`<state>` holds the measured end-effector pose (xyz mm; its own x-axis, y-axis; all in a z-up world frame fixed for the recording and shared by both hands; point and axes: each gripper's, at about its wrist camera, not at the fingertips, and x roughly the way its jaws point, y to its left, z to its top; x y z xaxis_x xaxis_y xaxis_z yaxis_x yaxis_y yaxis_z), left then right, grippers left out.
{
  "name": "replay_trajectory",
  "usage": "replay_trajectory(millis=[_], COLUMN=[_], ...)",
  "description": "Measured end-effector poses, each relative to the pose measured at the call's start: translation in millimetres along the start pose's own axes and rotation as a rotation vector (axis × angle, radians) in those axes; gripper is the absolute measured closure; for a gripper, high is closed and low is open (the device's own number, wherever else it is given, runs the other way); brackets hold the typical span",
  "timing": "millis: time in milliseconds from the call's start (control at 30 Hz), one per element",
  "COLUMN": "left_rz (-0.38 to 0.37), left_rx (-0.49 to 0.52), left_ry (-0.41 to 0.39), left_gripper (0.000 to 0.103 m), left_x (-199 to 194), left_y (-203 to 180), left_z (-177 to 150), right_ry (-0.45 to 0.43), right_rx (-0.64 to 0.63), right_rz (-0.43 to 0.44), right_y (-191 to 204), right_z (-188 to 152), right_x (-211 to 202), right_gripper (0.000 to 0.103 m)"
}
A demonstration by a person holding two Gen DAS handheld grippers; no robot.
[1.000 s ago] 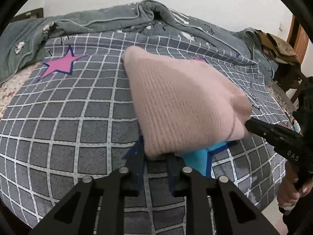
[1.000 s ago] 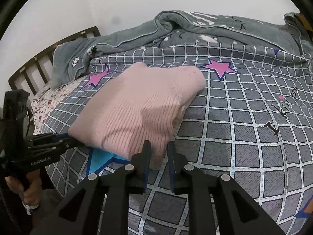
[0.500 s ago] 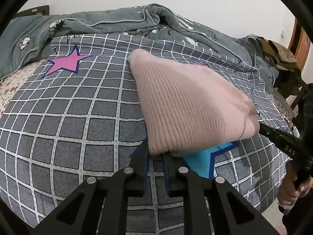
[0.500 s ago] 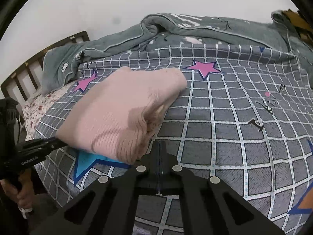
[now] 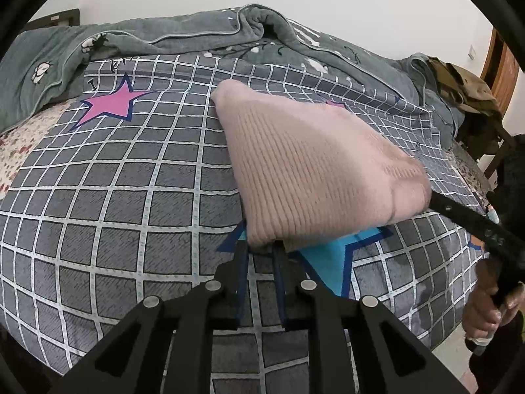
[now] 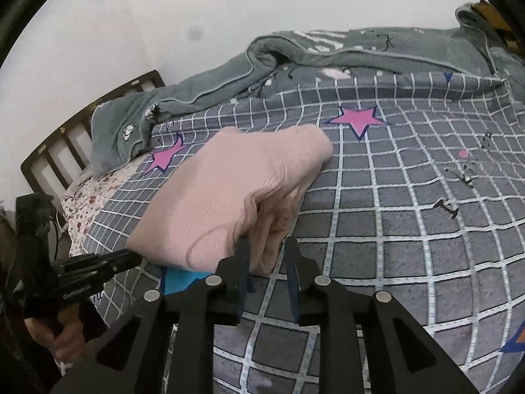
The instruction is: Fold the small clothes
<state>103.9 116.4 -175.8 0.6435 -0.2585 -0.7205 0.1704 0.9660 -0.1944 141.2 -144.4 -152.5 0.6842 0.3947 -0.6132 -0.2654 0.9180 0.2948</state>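
Note:
A folded pink knit sweater (image 5: 308,170) lies on the grey checked bedspread (image 5: 98,197); its near edge is raised off the bed. My left gripper (image 5: 261,249) is shut on the sweater's near corner. In the right wrist view the same sweater (image 6: 229,193) shows its layered folded edge toward me. My right gripper (image 6: 267,246) has its jaws spread around that near edge, the cloth between them. The left gripper (image 6: 98,262) also reaches in from the left in the right wrist view, and the right gripper (image 5: 436,200) from the right in the left wrist view.
A rumpled grey-green blanket (image 5: 197,36) lies along the far side of the bed. A wooden headboard (image 6: 82,131) stands at the left. A chair with a tan garment (image 5: 466,88) stands past the bed's right edge. The bed's near edge is close below.
My right gripper, shut half a second ago, has opened around the sweater's folded edge. My left gripper has closed on the near corner and the near edge of the sweater has lifted slightly.

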Motion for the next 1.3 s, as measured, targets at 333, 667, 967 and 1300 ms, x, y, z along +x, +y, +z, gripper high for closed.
replay_trajectory(millis=[333,667,967,1300], left_rz=[0.022,0.017,0.100,0.192], left_rx=[0.005,-0.012,0.025,0.030], left_ry=[0.000,-0.064,-0.150,-0.178], left_gripper=[0.084,0.062,0.031,0.014], left_x=[-15.5,-54.8,-109.3,-158.2], left_y=[-6.6,-37.8,-77.9,-101.5], left_z=[0.8,11.0,15.3,0.2], right_ry=[0.052,-0.009,-0.045,-0.134], right_rx=[-0.021,-0.064,-0.068,-0.105], right_rz=[-0.056,-0.122,-0.202,-0.301], right_y=[0.4,17.5,38.7,61.6], right_z=[-11.5,-6.1,-2.7,-11.7], right_x=[-3.4,-56.4,-115.5,-174.6], right_gripper=[0.082,0.065,0.048,0.004])
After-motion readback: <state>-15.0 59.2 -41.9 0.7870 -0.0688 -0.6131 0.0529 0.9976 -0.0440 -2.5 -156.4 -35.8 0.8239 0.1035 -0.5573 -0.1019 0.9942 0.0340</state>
